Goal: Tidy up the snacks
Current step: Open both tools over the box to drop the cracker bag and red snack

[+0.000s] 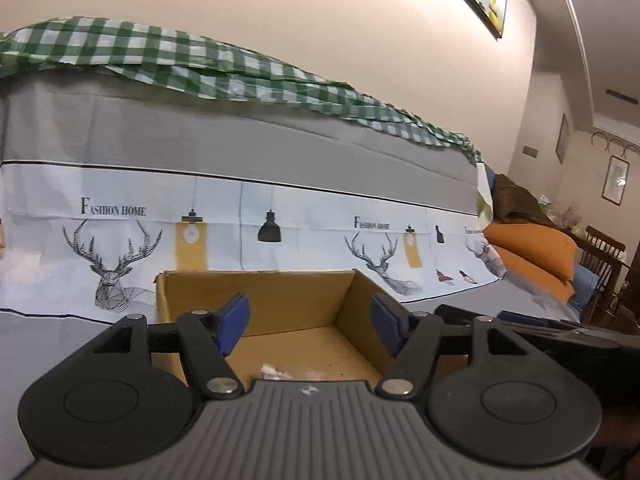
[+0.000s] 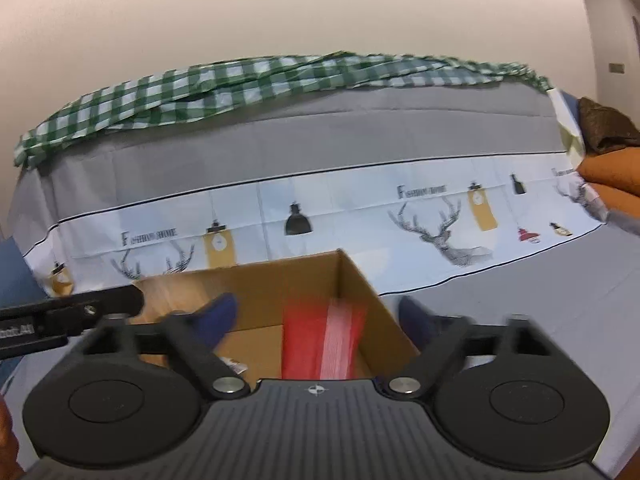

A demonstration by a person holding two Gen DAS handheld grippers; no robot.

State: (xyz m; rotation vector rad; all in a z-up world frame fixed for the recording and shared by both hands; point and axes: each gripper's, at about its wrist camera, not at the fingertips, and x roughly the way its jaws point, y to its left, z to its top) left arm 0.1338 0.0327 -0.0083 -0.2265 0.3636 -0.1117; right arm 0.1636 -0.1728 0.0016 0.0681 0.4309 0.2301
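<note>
An open cardboard box (image 1: 280,296) stands on the grey cloth in front of me. My left gripper (image 1: 310,322) hovers over it, open, with nothing between its blue pads (image 1: 234,320). Small clear-wrapped snacks (image 1: 276,372) lie on the box floor. In the right wrist view my right gripper (image 2: 318,316) is open above the same box (image 2: 256,284). A blurred red packet (image 2: 324,340) is inside the box by its right wall, between the fingers but touching neither pad. A small wrapped snack (image 2: 236,365) lies beside it. The left gripper's tip (image 2: 80,312) shows at the left.
Behind the box rises a sofa back draped in a grey and white deer-print cloth (image 1: 120,248), with a green checked cloth (image 1: 160,56) along its top. Orange cushions (image 1: 536,252) lie to the right, and a wooden chair (image 1: 604,252) stands beyond them.
</note>
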